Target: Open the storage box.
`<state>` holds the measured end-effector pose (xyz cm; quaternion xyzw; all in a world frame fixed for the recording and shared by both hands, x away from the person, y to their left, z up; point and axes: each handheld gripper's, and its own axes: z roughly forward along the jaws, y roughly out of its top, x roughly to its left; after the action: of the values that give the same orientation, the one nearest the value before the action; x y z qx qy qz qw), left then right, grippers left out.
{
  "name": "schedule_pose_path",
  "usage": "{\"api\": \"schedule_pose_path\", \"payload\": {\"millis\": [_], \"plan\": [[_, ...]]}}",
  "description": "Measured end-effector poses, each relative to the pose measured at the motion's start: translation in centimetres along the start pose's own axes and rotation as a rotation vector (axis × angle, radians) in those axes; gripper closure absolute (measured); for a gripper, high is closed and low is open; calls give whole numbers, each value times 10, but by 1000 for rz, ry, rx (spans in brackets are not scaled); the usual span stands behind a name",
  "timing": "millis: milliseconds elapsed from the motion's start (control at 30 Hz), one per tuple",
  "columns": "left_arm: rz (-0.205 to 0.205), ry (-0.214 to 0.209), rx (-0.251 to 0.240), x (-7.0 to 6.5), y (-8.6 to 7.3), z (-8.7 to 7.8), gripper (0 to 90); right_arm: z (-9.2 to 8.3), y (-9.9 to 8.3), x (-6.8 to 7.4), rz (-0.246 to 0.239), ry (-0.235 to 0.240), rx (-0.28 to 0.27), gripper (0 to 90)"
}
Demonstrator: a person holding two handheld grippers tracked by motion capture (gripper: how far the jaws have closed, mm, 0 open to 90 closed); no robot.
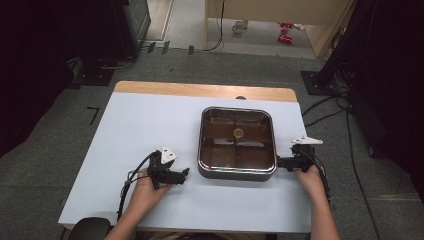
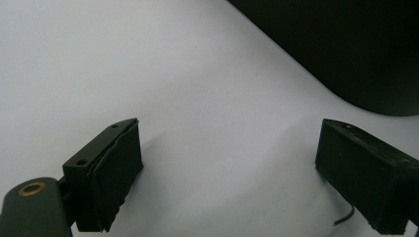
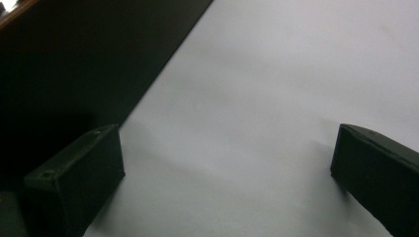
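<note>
Two grippers flank one square dark metal pan with glass lid [image 1: 237,143], which sits right of centre on one pale blue table sheet [image 1: 135,135]. I hold the left gripper [image 1: 183,173] just off the pan's near-left corner, jaws spread, nothing between. Right gripper [image 1: 281,162] sits at the pan's right wall, jaws spread too, empty. I'd square both to opposite walls, then close evenly. One round knob [image 1: 238,132] tops the lid.

The high view looks steeply down on the counter [image 1: 150,130] from afar; both gripper views skim it closely, sharing the dark pan [image 1: 237,143] beyond their fingers [image 2: 111,173].
</note>
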<state>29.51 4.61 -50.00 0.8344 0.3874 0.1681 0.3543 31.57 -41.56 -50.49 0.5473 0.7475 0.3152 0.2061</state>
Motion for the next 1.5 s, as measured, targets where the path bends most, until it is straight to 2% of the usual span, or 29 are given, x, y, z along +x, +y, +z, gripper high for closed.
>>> {"api": "schedule_pose_path", "payload": {"millis": [467,700,733,767,933,1000,1033,1067,1100,1133,1167,1200,1267,1333,1400,1500], "plan": [[-8,5,4,-1,1,0,104,0,0,0,-1,0,1,0],[6,-10,45,0,5,-2,122,0,0,0,0,0,0,0],[16,-22,76,1,8,-2,124,0,0,0,-1,0,0,0],[20,-25,85,1,10,-3,131,0,0,0,-1,0,0,0],[33,-56,108,3,12,-5,170,0,0,0,-1,0,0,0],[15,-83,101,3,14,-8,228,0,0,0,-1,0,0,0],[15,-83,101,3,14,-8,236,0,0,0,-1,0,0,0],[-28,-124,67,5,16,-11,236,0,0,0,-1,0,0,0],[-28,-124,67,5,16,-11,236,0,0,0,-1,0,0,0],[-55,-158,49,7,20,-14,236,0,0,0,0,0,0,0],[-62,-181,43,7,22,-16,235,0,0,0,0,0,0,0],[-62,-181,43,7,22,-16,234,0,0,0,0,0,0,0],[-78,-205,4,9,28,-22,235,0,0,0,1,0,0,0],[-78,-208,-2,8,30,-24,244,0,0,0,-1,0,1,0],[-49,-219,-7,5,37,-29,246,0,0,0,0,0,0,0],[-33,-232,-10,3,41,-31,248,0,0,0,-1,0,0,0]]}}
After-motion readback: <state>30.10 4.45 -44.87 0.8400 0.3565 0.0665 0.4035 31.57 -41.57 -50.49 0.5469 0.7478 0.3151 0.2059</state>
